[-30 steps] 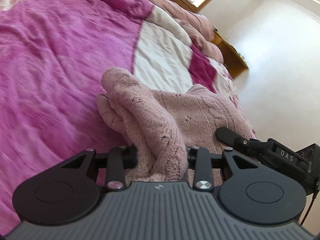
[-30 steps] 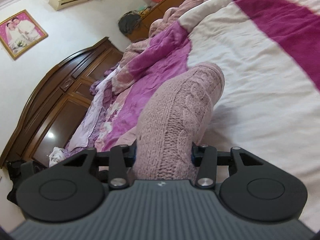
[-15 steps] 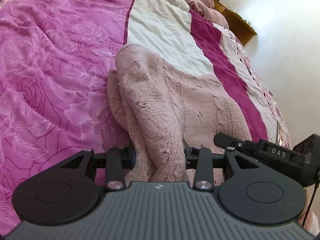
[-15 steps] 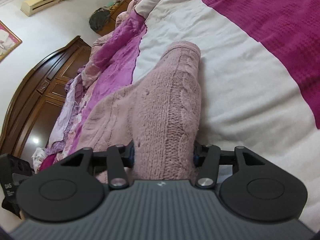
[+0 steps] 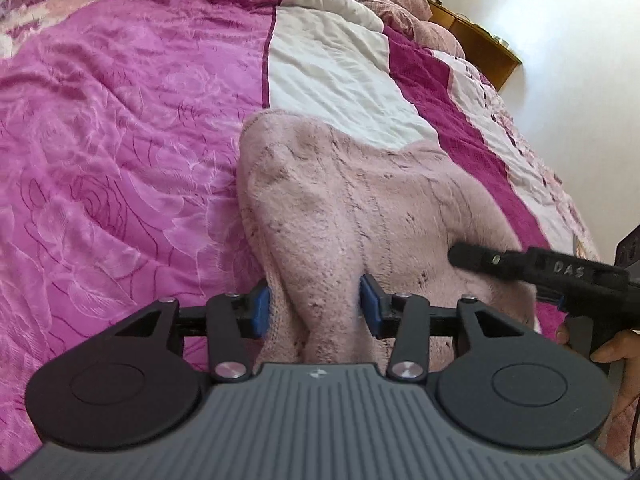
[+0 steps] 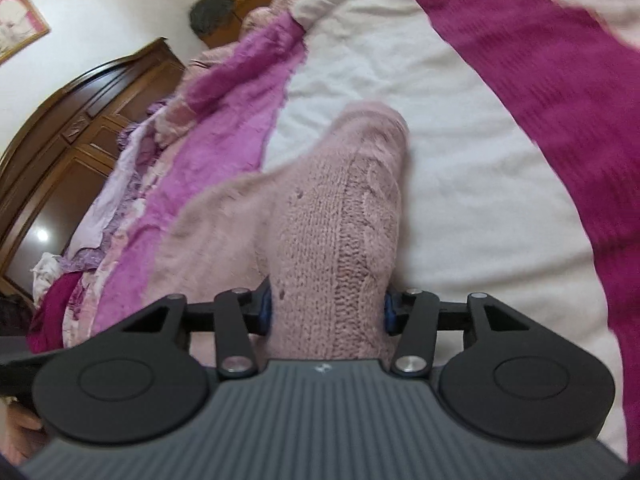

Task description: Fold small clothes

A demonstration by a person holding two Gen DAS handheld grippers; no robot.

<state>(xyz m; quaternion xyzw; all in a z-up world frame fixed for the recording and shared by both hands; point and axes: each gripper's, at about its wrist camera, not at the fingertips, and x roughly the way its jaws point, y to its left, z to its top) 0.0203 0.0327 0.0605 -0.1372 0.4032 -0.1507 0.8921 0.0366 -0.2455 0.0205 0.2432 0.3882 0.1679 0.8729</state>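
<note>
While the pink knitted garment (image 5: 352,208) lies spread on the bed, across the seam where the magenta rose-patterned quilt (image 5: 120,152) meets the white panel (image 5: 328,72) of the bedcover, both grippers sit at its near edge. The left gripper (image 5: 314,310) has a raised fold of the fuzzy knit between its blue pads (image 5: 259,312); its jaws are opening, and a sliver of space shows beside the right-hand pad, so the fabric is loosening rather than pinched hard. In the left wrist view, the other tool reaches in from the right edge over the garment, with a hand (image 5: 618,350) wrapped on its handle.

From the right wrist view, the right gripper (image 6: 326,312) holds a thick, cable-knit roll of the same garment (image 6: 340,216). The roll fills the whole gap, and both blue pads (image 6: 265,312) press against its sides, so this tool grasps the knit. Beyond the fingers the roll runs forward and ends on the white panel (image 6: 460,152), with a dark magenta stripe (image 6: 552,80) to the right. A dark wooden headboard (image 6: 72,128) stands at far left, with crumpled bedding (image 6: 132,184) heaped against it. A framed picture (image 6: 16,20) hangs on the wall above.
</note>
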